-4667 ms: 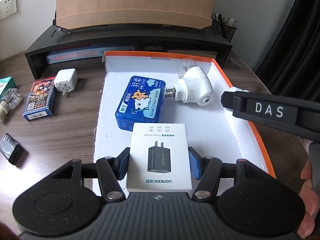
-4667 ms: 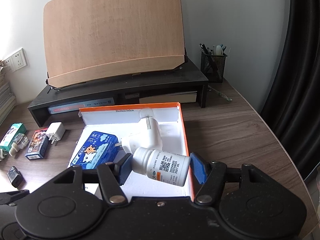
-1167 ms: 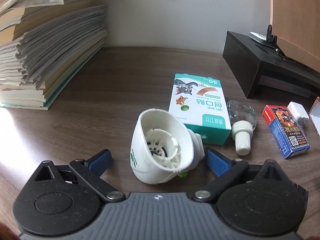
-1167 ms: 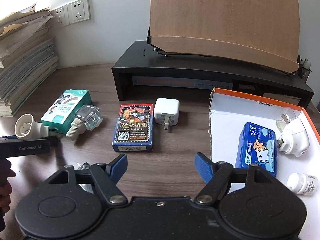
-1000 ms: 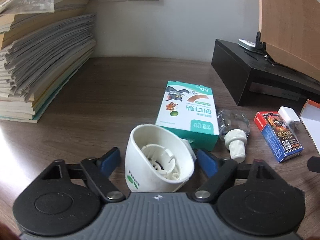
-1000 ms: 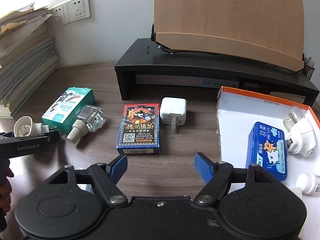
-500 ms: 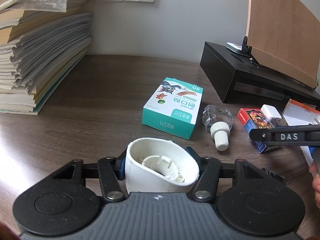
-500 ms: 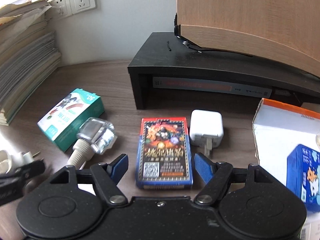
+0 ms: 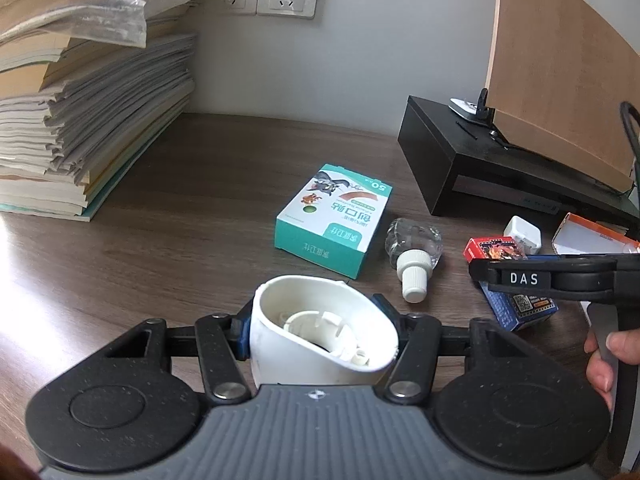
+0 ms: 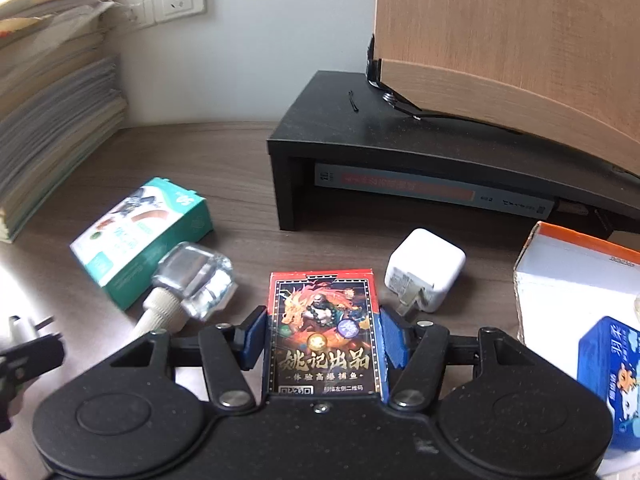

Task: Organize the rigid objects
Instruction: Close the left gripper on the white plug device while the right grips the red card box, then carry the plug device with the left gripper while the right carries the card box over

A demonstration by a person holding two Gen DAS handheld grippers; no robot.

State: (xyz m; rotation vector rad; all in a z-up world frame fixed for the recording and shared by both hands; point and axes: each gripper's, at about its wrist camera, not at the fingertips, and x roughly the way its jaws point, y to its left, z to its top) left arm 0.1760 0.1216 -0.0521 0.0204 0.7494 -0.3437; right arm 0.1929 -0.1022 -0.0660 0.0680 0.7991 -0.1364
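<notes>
My left gripper (image 9: 316,320) is shut on a white plug-in cup-shaped device (image 9: 320,332), held just above the desk. In the right wrist view, my right gripper (image 10: 324,336) straddles a red and blue playing-card box (image 10: 324,332). Its jaws are closing, and the blue pads (image 10: 256,336) touch both long sides of the box. In the left wrist view that gripper's finger, marked DAS (image 9: 520,278), crosses over the card box (image 9: 520,306). A green plaster box (image 10: 140,236), a clear bottle (image 10: 192,280) and a white charger (image 10: 426,268) lie on the desk.
An orange-rimmed white box (image 10: 560,276) at the right holds a blue tin (image 10: 616,368). A black monitor stand (image 10: 400,140) runs along the back. A tall stack of papers (image 9: 80,120) stands at the left. A person's hand (image 9: 604,356) grips the right tool.
The left gripper closed on the white device and raised it off the desk. The right gripper moved forward over the card box and its jaws came in against it.
</notes>
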